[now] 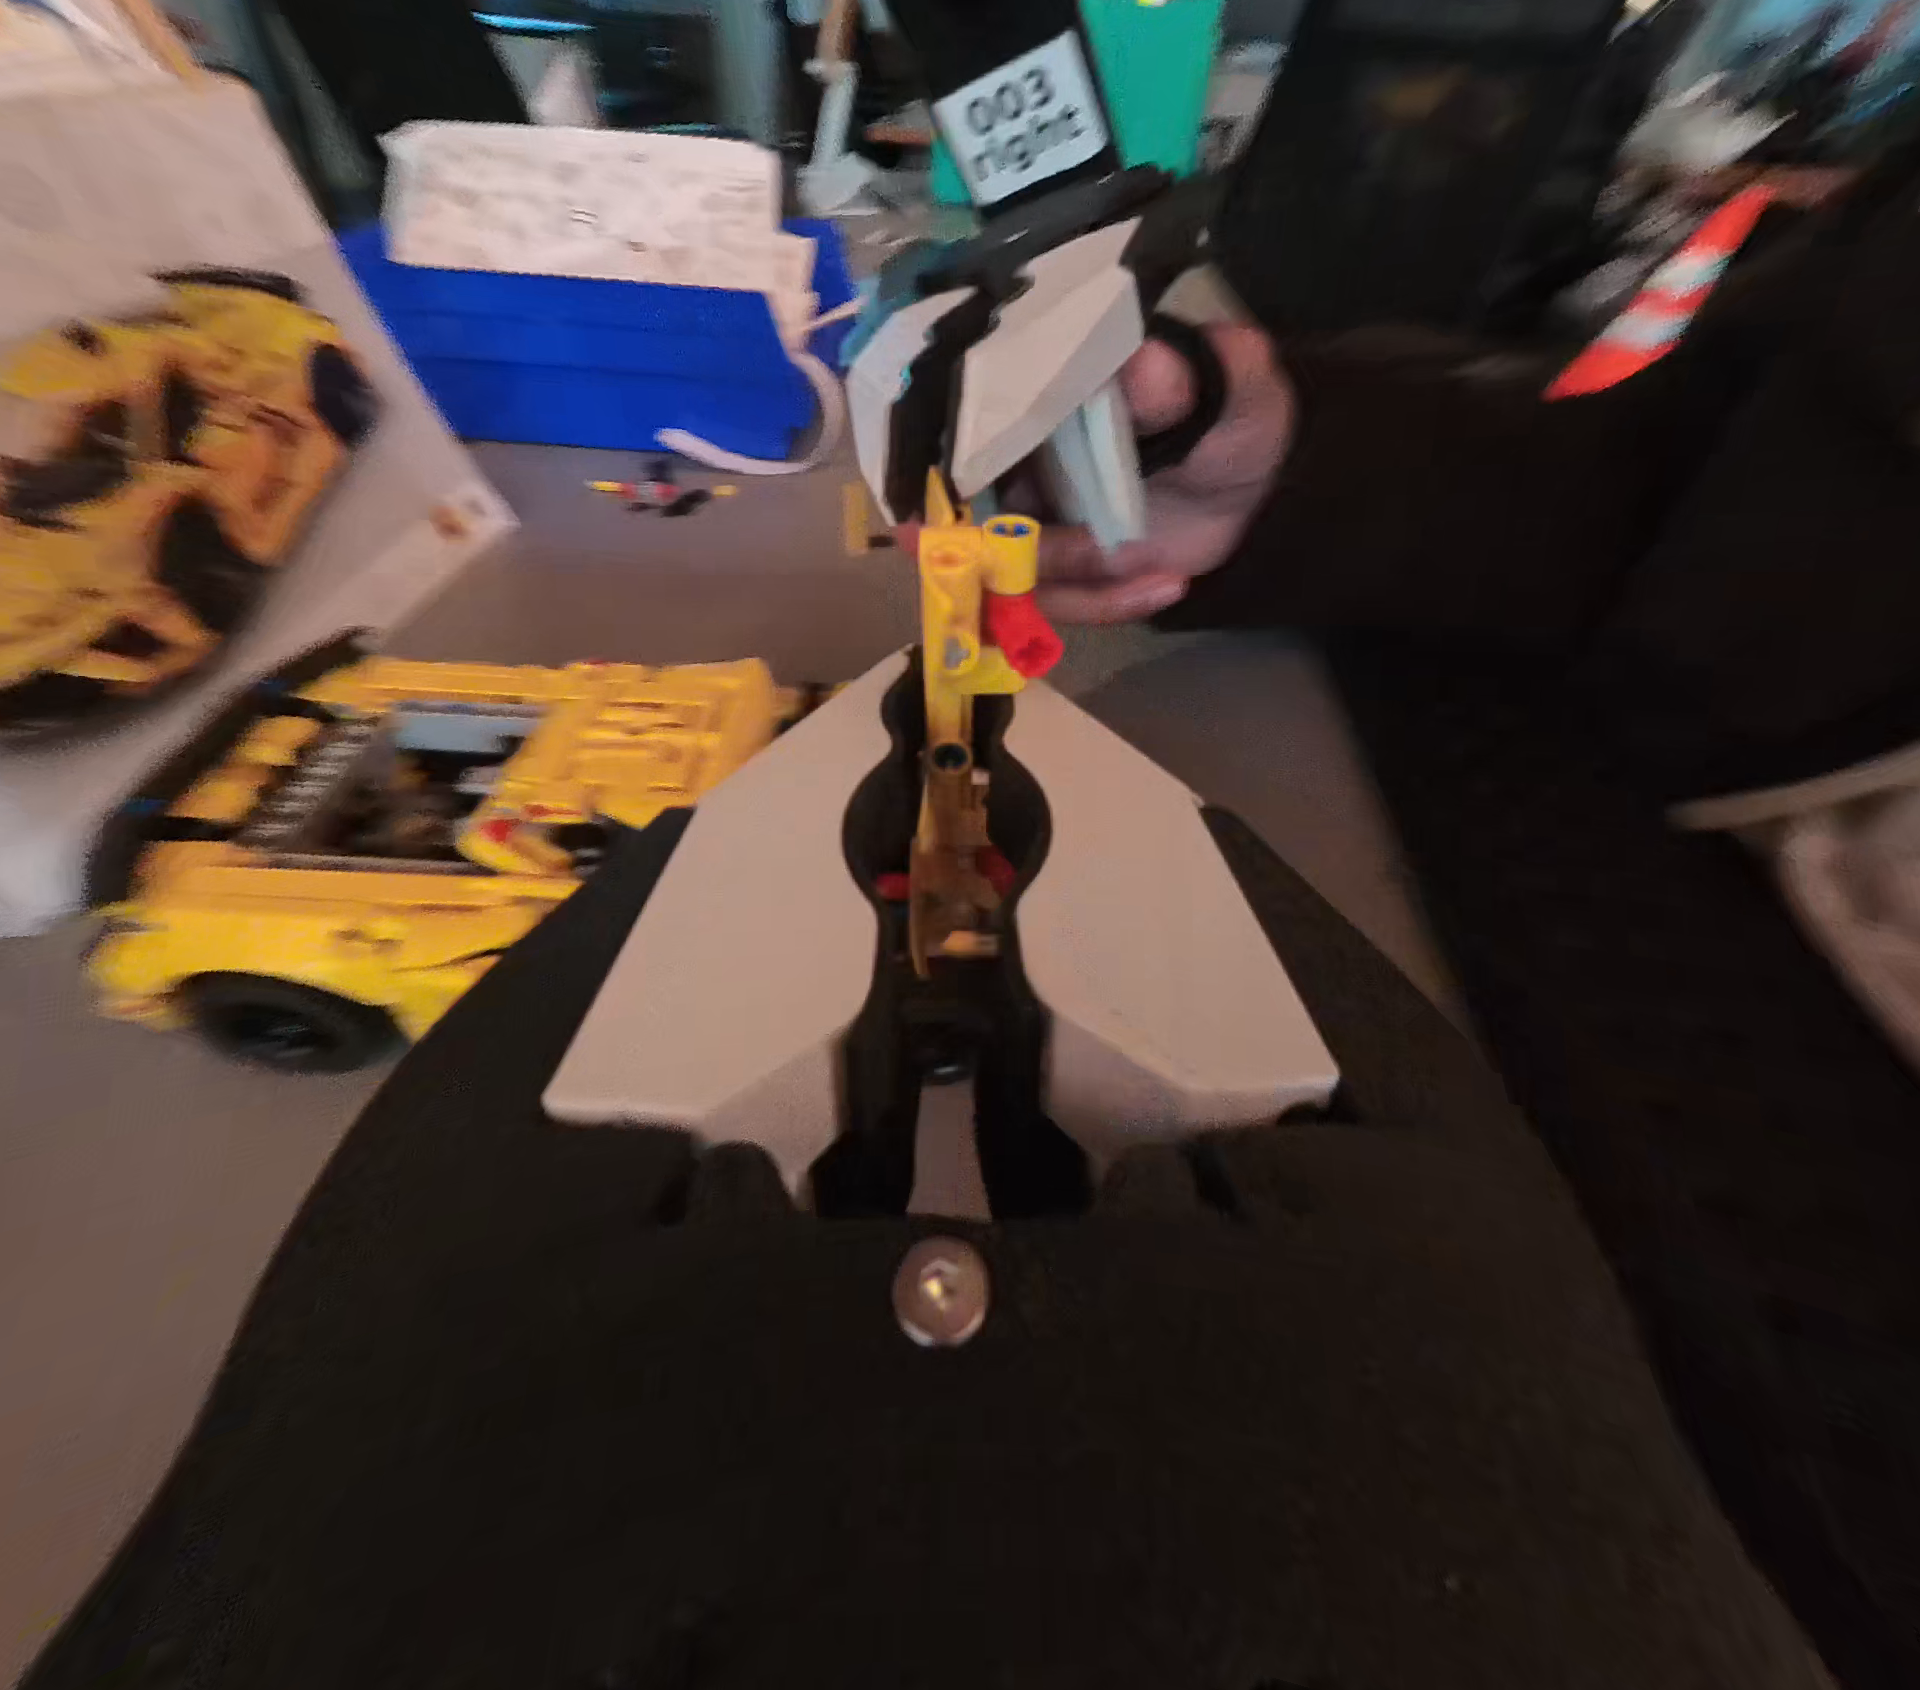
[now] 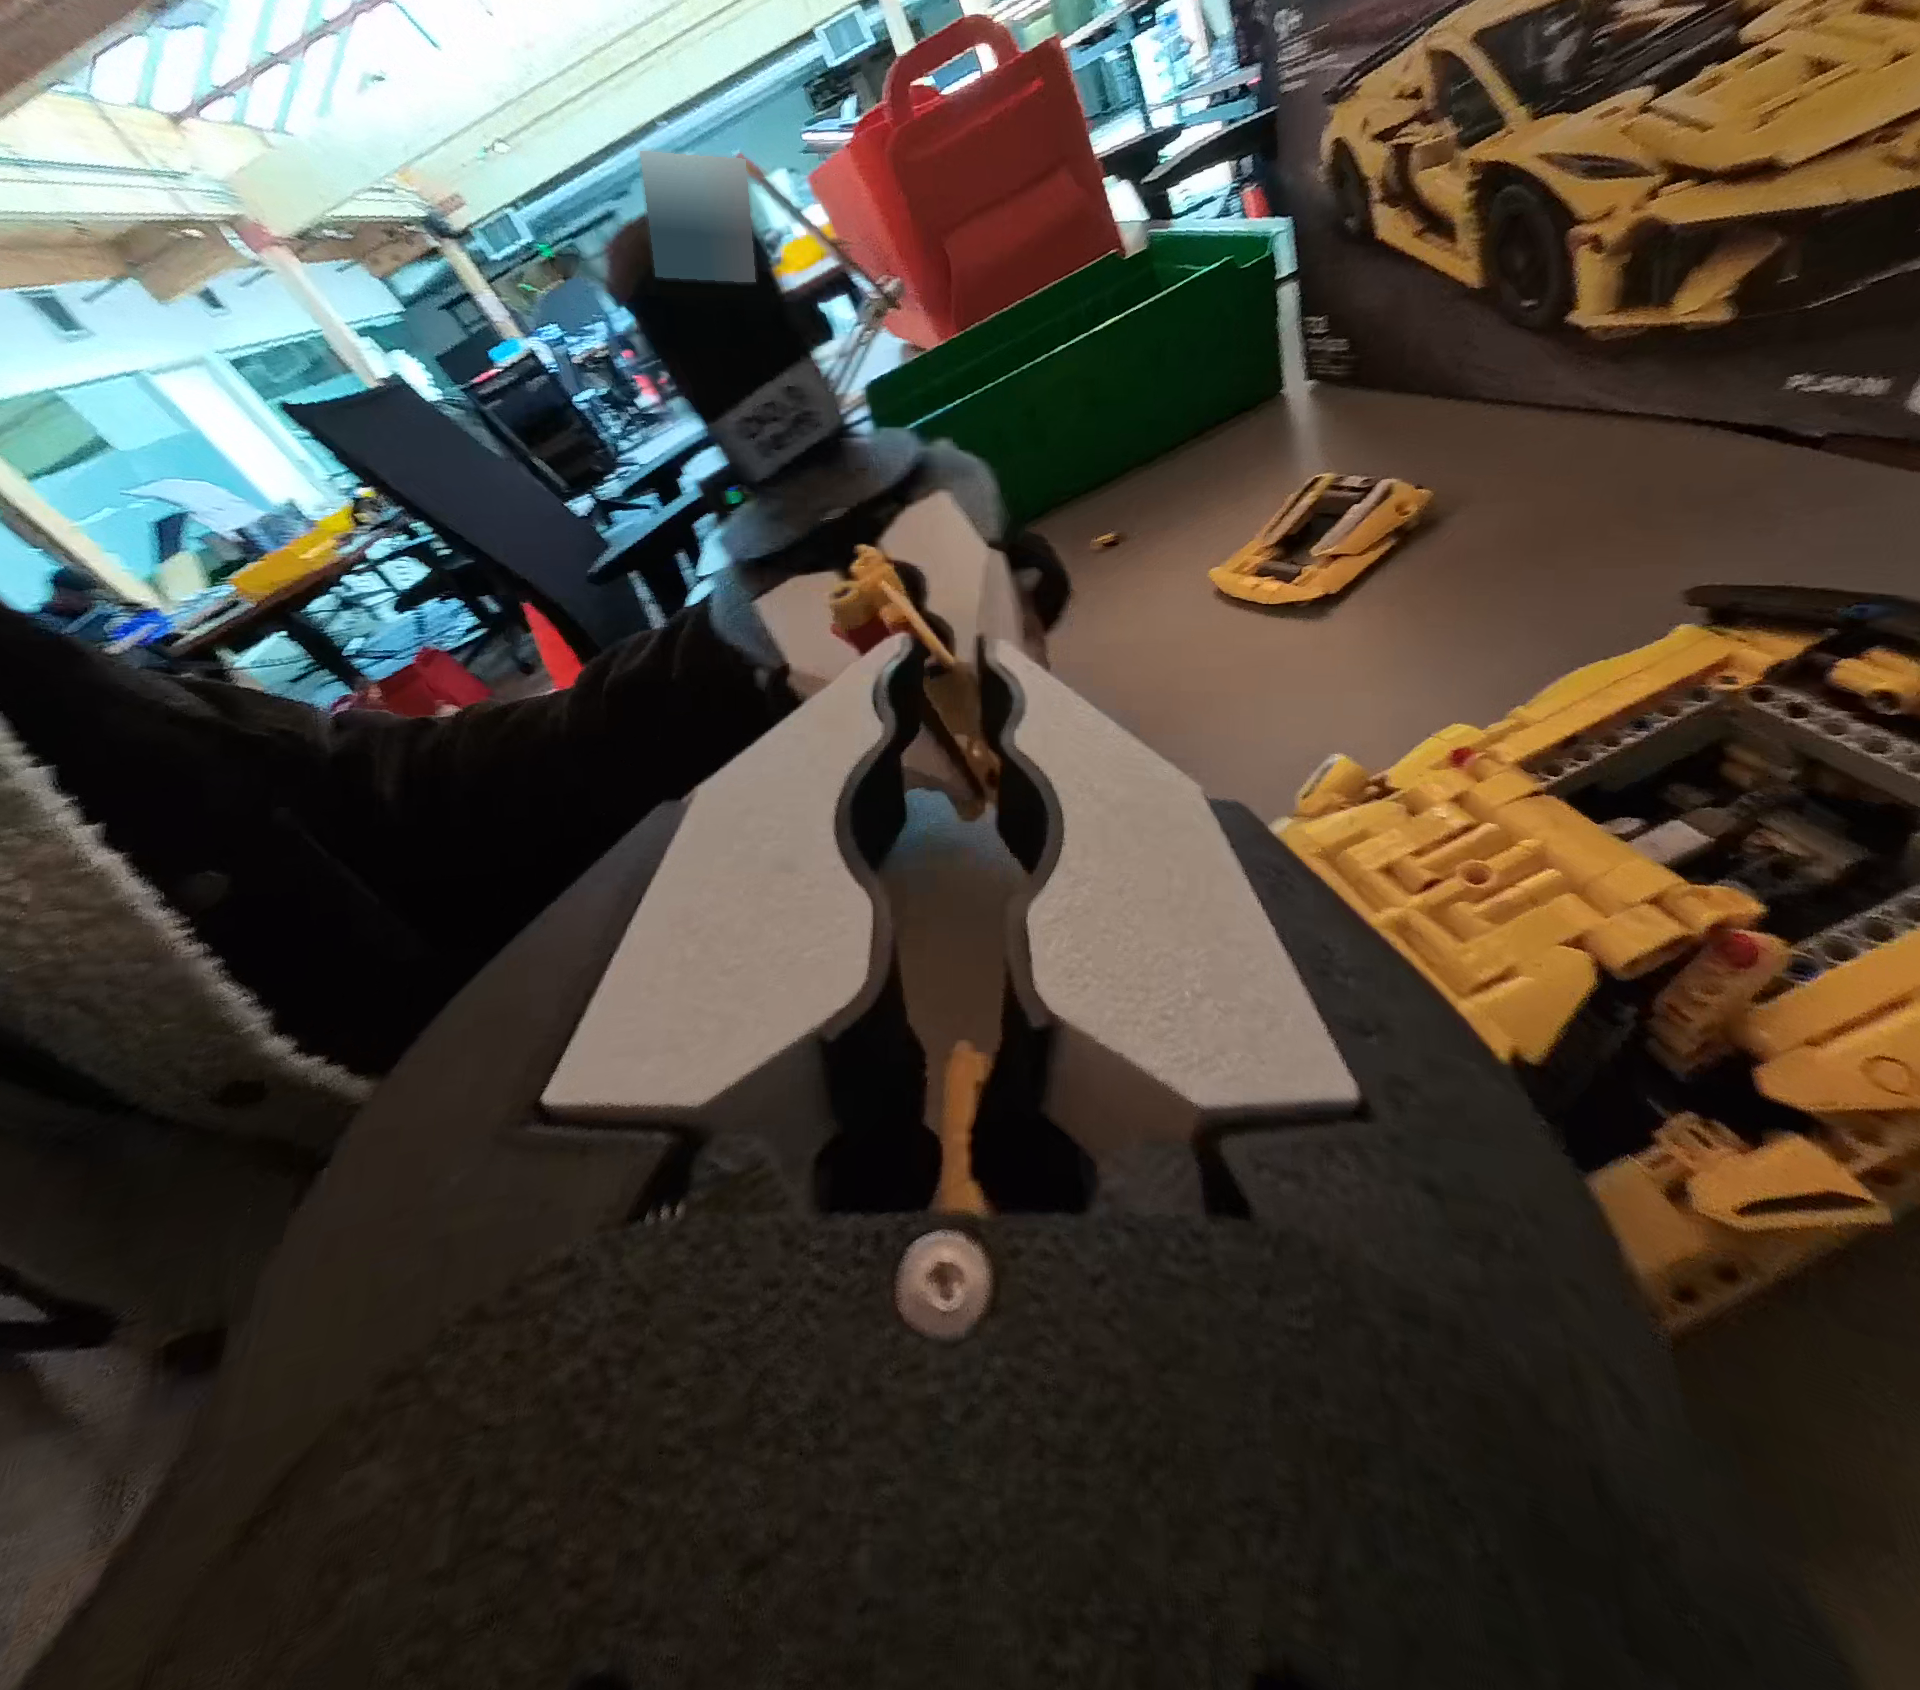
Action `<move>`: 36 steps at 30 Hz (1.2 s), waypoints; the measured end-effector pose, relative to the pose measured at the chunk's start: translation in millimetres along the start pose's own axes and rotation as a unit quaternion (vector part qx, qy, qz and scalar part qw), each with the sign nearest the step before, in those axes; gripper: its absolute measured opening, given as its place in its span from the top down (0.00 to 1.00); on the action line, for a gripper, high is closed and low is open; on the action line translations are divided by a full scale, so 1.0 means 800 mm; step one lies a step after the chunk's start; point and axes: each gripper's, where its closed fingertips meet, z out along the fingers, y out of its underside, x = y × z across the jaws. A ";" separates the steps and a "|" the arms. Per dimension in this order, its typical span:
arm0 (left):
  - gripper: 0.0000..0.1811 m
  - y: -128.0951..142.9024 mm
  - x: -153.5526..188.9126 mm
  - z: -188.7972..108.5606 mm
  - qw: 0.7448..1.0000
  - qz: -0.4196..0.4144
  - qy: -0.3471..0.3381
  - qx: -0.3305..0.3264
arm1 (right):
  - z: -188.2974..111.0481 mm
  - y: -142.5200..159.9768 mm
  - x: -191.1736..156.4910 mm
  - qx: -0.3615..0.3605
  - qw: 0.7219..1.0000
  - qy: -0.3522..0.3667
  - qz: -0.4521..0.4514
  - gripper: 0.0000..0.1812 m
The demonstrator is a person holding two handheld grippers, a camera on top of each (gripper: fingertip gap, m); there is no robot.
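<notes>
My left gripper (image 1: 951, 676) is shut on a small yellow brick assembly (image 1: 948, 601) with a red connector (image 1: 1023, 632) on its side. The assembly sticks out past the fingertips. My right gripper (image 1: 925, 497) faces it from the far side, held by a hand (image 1: 1195, 477), and its tips meet the assembly's far end. In the right wrist view my right gripper (image 2: 948, 653) is shut on the same yellow assembly (image 2: 961, 721), and the left gripper (image 2: 899, 596) sits just beyond, tip to tip. Both are held above the grey table (image 2: 1195, 653).
A partly built yellow brick car (image 1: 416, 840) (image 2: 1558, 861) stands on the table beside the grippers. Its box (image 1: 156, 445) (image 2: 1610, 134) stands behind. A loose yellow car panel (image 2: 1320, 539), a green bin (image 2: 1091, 383) with a red bag (image 2: 977, 206), and a blue bin (image 1: 603, 362) lie farther back. My two grippers' fingertips are within a few centimetres of each other.
</notes>
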 end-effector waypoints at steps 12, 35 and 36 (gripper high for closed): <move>0.96 -0.043 -0.073 -0.039 0.663 0.586 -0.444 -0.144 | 0.009 -0.010 0.002 0.041 0.986 -0.020 0.160 0.86; 0.96 -0.031 -0.060 -0.022 0.591 0.647 -0.438 -0.200 | 0.004 0.007 0.013 0.010 0.957 -0.037 0.288 0.97; 0.96 -0.033 -0.060 -0.022 0.600 0.637 -0.441 -0.197 | 0.004 0.004 0.011 0.012 0.957 -0.043 0.288 0.97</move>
